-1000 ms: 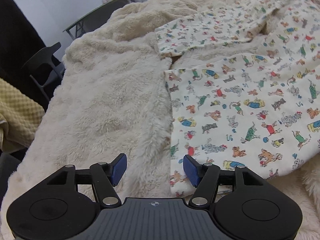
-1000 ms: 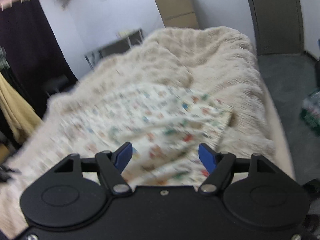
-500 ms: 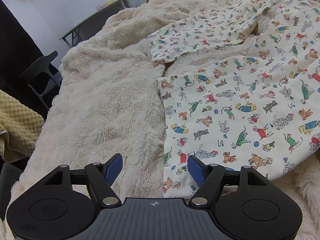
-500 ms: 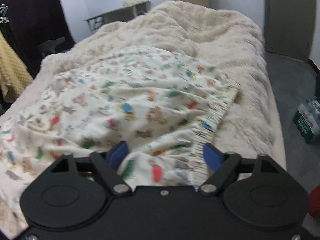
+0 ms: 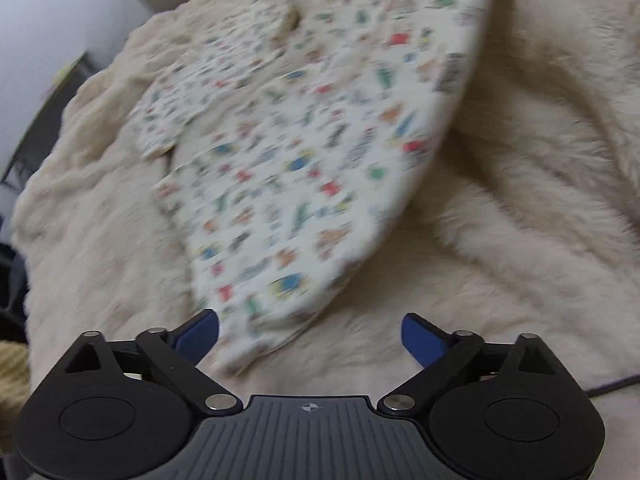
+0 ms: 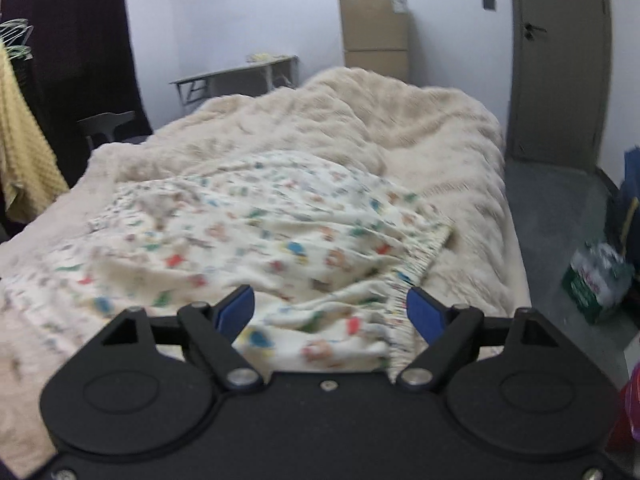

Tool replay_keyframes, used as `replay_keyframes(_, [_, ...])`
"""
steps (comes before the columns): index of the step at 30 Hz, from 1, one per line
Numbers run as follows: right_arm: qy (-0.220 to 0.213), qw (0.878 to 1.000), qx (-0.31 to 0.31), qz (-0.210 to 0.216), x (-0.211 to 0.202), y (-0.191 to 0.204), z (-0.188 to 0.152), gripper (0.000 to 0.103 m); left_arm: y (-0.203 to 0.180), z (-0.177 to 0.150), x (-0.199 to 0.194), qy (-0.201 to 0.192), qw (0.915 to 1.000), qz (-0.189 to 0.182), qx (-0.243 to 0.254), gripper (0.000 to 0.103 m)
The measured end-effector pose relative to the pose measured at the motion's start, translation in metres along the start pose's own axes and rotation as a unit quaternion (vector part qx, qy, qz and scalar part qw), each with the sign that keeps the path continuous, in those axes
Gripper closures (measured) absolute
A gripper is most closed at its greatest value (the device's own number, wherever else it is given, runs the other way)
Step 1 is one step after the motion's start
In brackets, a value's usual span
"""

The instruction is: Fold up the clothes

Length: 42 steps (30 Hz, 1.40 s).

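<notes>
A cream garment point(image 5: 312, 152) printed with small coloured animals lies spread on the bed, blurred by motion in both views. My left gripper point(image 5: 310, 334) hovers over its near corner. Its jaws are opening wide, and the cloth's tip lies by the left blue pad point(image 5: 198, 330) without being pressed. In the right wrist view the garment point(image 6: 248, 232) is bunched, with a gathered elastic edge point(image 6: 416, 268). My right gripper point(image 6: 331, 312) is just above that edge. Its jaws are closing a little, with cloth lying between the pads but not pinched.
A fluffy cream blanket point(image 6: 400, 128) covers the whole bed point(image 5: 520, 200). A yellow towel point(image 6: 24, 152) hangs at the left, near a dark chair point(image 6: 108, 124). A grey table point(image 6: 240, 76), stacked cardboard boxes point(image 6: 374, 40) and a door point(image 6: 560, 60) lie beyond. Bags point(image 6: 600, 280) sit on the floor at right.
The left gripper's jaws have spread much wider and its view has rolled, so the garment now runs diagonally. The right gripper has shifted along the garment, whose elastic edge now sits between its fingers.
</notes>
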State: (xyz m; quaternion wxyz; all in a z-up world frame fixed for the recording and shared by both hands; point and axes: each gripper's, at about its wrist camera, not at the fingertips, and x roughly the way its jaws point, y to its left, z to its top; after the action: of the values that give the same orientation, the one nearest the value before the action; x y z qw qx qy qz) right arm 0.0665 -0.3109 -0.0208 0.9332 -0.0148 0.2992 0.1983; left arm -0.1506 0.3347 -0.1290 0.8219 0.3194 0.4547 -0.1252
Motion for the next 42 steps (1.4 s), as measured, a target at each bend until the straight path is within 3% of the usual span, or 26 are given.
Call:
replay_keyframes(4, [0.000,1.000,-0.013,-0.008,0.000,0.016,-0.004,0.021,-0.006,0.002,0.003,-0.012,0.9996,0.017,0.019,0.005])
replay_keyframes(7, [0.012,1.000,-0.023,-0.010,0.005,0.026,-0.012,0.021,-0.016,0.001,-0.009,-0.064,0.9959,0.045,0.045,0.004])
replay_keyframes(9, [0.018,1.000,-0.022,-0.011,0.009,0.027,-0.015,0.021,-0.027,-0.004,-0.015,-0.109,0.9877,0.075,0.083,0.002])
replay_keyframes(14, [0.017,1.000,-0.007,-0.008,0.011,0.025,-0.017,0.021,-0.049,-0.008,-0.009,-0.161,0.9682,0.126,0.144,0.002])
replay_keyframes(25, [0.020,1.000,-0.004,-0.009,0.016,0.027,-0.019,0.022,-0.039,-0.008,0.010,-0.174,0.9582,0.201,0.105,0.005])
replay_keyframes(30, [0.021,1.000,-0.004,-0.009,0.019,0.028,-0.020,0.021,-0.038,-0.009,0.016,-0.205,0.9536,0.210,0.070,0.011])
replay_keyframes(32, [0.022,1.000,-0.005,-0.009,0.020,0.029,-0.020,0.021,-0.044,-0.012,0.025,-0.221,0.9456,0.233,0.051,0.011])
replay_keyframes(36, [0.023,1.000,-0.003,-0.008,0.021,0.028,-0.020,0.021,-0.068,-0.026,0.056,-0.264,0.9046,0.335,0.010,0.010])
replay_keyframes(37, [0.023,1.000,-0.002,-0.008,0.021,0.028,-0.020,0.021,-0.073,-0.029,0.061,-0.265,0.8986,0.349,0.010,0.010])
replay_keyframes(40, [0.023,1.000,-0.004,-0.008,0.022,0.029,-0.021,0.021,-0.072,-0.028,0.060,-0.262,0.9006,0.347,0.010,0.011])
replay_keyframes(42, [0.024,1.000,-0.002,-0.006,0.023,0.029,-0.021,0.021,-0.072,-0.028,0.059,-0.261,0.9036,0.339,0.013,0.017])
